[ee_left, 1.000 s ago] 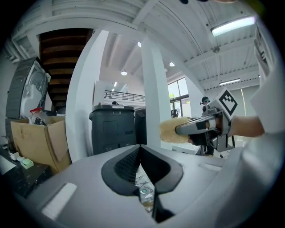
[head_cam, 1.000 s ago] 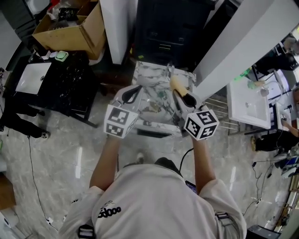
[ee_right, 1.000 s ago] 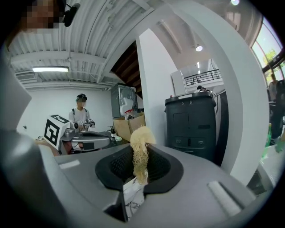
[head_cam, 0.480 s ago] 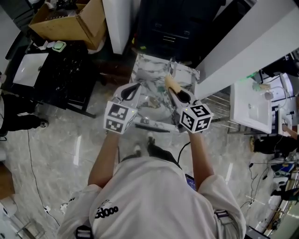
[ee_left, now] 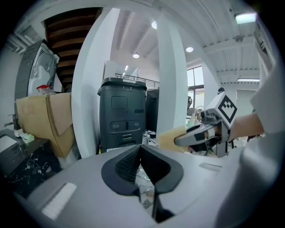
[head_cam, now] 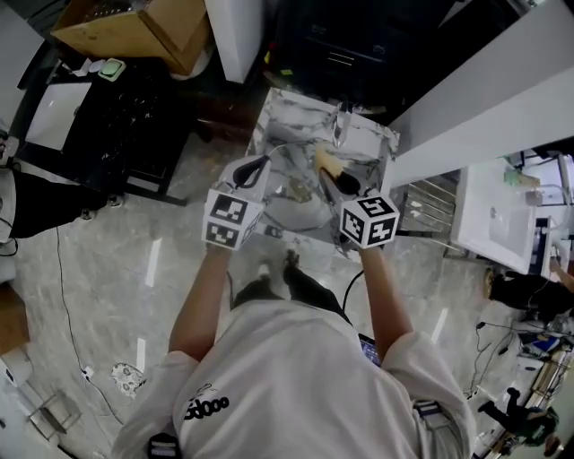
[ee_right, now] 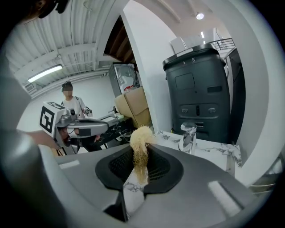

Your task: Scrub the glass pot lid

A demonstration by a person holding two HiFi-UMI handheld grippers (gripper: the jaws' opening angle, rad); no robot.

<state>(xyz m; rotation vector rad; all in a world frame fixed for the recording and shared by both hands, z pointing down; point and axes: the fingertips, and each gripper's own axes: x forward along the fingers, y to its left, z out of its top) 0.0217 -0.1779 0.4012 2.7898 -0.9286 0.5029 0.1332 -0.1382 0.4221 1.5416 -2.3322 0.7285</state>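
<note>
Both grippers hover over a marbled sink counter [head_cam: 368,139]. A round, glassy pot lid [head_cam: 294,193] seems to lie in the basin under them, but it is small and blurred. My left gripper [head_cam: 260,165] is at the basin's left; its jaws [ee_left: 140,149] meet at the tips with nothing showing between them. My right gripper [head_cam: 330,176] is shut on a tan fibrous scrubber [head_cam: 324,160], which sticks up past its jaws [ee_right: 140,143]. The scrubber [ee_left: 171,138] shows level with the left gripper, to its right and apart from it.
A chrome tap [ee_right: 188,134] stands at the counter's back. Behind it are a dark grey cabinet [ee_right: 200,89] and white pillars [ee_left: 171,80]. A black counter [head_cam: 108,134] and cardboard box [head_cam: 152,27] lie left, a white basin [head_cam: 498,215] right. A person [ee_right: 70,103] stands far off.
Both grippers stay over the basin with the same grip, the right one shifted slightly left toward the other. The person's feet have stepped up to the counter.
</note>
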